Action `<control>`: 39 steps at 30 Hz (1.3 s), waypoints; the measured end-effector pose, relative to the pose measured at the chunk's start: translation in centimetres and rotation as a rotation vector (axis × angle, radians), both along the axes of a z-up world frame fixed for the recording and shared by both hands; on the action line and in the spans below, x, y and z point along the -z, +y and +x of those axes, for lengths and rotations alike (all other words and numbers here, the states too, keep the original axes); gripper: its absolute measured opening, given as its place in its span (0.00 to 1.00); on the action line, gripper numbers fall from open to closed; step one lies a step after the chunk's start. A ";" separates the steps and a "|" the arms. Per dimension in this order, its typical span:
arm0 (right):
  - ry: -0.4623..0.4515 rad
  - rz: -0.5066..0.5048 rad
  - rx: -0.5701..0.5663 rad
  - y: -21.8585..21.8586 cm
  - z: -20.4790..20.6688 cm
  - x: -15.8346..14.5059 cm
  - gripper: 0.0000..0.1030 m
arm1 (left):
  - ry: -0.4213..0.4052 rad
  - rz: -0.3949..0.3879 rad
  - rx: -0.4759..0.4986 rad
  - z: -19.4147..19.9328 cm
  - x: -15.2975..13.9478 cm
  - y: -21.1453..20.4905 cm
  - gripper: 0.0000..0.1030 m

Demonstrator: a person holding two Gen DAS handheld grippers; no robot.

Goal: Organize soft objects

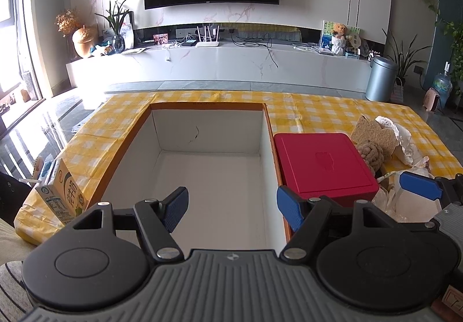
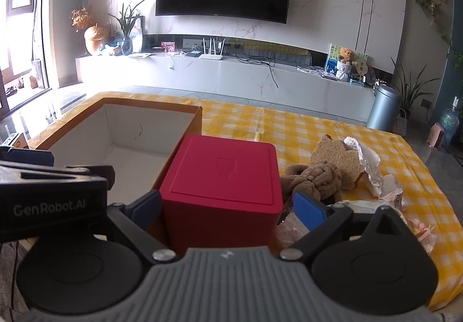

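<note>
An open cardboard box (image 1: 208, 131) with a white, bare inside stands on the yellow checked tablecloth; it also shows in the right wrist view (image 2: 121, 125). My left gripper (image 1: 231, 210) is open and empty, hovering over the box's near end. A red box (image 1: 324, 165) stands against its right wall. My right gripper (image 2: 227, 210) is open, its fingers on either side of the red box (image 2: 222, 183), not touching. Right of it lie soft things: a brown knitted toy (image 2: 315, 177), a brown sponge piece (image 2: 335, 159) and a white crumpled cloth (image 2: 367, 162).
A milk carton (image 1: 63, 194) stands at the table's left front edge. Crumpled plastic wrappers (image 2: 387, 200) lie at the right front. The tablecloth (image 2: 303, 131) stretches beyond the boxes. A TV wall, low cabinet and a metal bin (image 1: 379, 78) are far behind.
</note>
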State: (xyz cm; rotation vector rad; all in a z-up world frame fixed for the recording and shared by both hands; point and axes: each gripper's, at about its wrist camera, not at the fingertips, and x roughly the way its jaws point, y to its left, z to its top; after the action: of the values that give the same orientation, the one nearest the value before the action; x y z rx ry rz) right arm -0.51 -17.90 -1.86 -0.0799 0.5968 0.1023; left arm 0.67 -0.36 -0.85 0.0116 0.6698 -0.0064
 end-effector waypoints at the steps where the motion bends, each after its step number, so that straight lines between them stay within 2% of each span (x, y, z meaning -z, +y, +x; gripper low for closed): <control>1: 0.000 0.000 -0.001 0.0 0.0 0.0 0.93 | 0.001 0.000 -0.001 0.0 0.0 0.0 0.80; 8: 0.004 -0.006 -0.006 0.0 0.0 0.0 0.93 | 0.001 0.012 -0.001 -0.1 0.0 -0.1 0.80; 12: 0.000 -0.062 -0.015 0.3 -0.1 0.0 0.93 | -0.007 0.053 0.007 -0.3 0.2 -0.6 0.80; 16: 0.003 -0.049 -0.013 -0.4 -0.1 -0.2 0.93 | -0.009 0.051 0.018 -0.4 -0.2 -0.9 0.80; 20: 0.017 -0.018 -0.022 -1.9 -0.6 -0.9 0.93 | -0.041 0.074 0.115 -0.9 -1.1 -2.2 0.80; 24: 0.027 -0.026 0.013 -4.5 -0.6 -1.3 0.93 | -0.049 0.070 0.195 -1.0 -1.9 -3.7 0.80; 29: 0.077 -0.002 0.084 -9.5 -0.6 -1.1 0.93 | -0.049 0.060 0.235 -0.4 -2.6 -4.7 0.80; 34: 0.118 0.121 0.112 -15.7 -0.5 -0.7 0.95 | 0.002 0.047 0.274 1.3 -2.2 -5.0 0.80; 39: 0.202 0.197 0.226 -20.2 1.6 0.9 0.98 | 0.042 0.061 0.299 2.5 -1.6 -5.4 0.80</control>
State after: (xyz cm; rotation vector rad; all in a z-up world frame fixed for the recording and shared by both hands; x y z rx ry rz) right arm 1.06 -38.11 -2.73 0.1911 0.7904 -0.0510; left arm 3.18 -5.74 0.78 0.1708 0.7056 -0.2740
